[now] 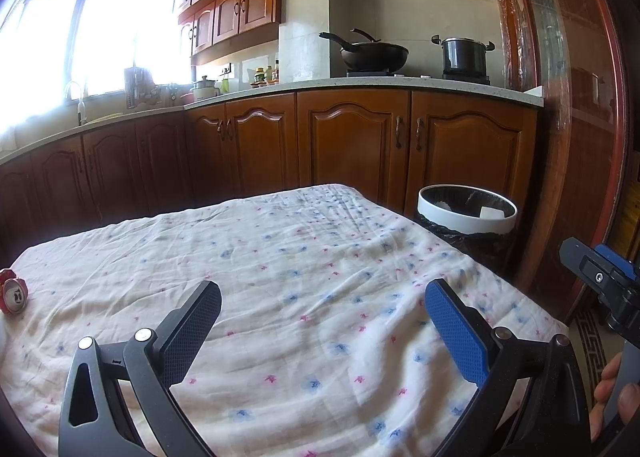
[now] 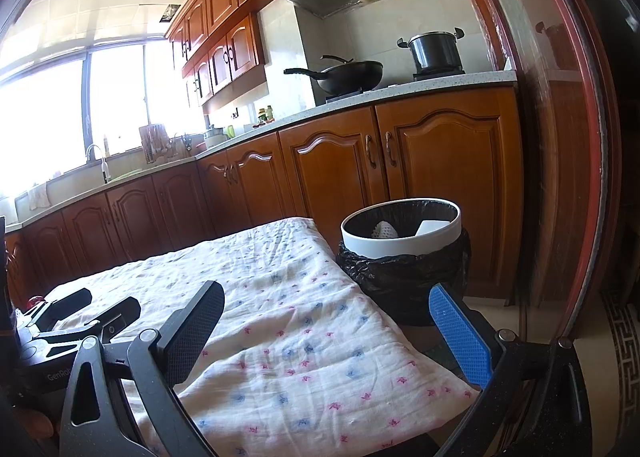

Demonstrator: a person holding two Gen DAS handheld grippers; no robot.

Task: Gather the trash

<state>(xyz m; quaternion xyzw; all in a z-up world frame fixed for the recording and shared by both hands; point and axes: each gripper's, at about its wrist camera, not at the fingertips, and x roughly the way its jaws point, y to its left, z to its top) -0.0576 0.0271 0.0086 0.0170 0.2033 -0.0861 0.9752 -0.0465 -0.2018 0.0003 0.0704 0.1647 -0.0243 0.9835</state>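
Observation:
A crushed red can (image 1: 14, 295) lies on the floral cloth at the table's far left edge in the left wrist view. My left gripper (image 1: 324, 293) is open and empty over the middle of the table, well right of the can. My right gripper (image 2: 326, 299) is open and empty over the table's right edge. The white-rimmed trash bin (image 2: 404, 231) with a black liner stands on the floor beyond the table's right corner; it also shows in the left wrist view (image 1: 466, 209). White scraps lie inside it. The left gripper (image 2: 98, 307) shows at the left of the right wrist view.
The table (image 1: 280, 241) is covered by a wrinkled white cloth with blue and pink flowers. Wooden kitchen cabinets (image 1: 352, 145) run behind it, with a wok (image 1: 372, 53) and pot (image 1: 464, 57) on the stove. A glass door frame (image 2: 560, 177) stands at the right.

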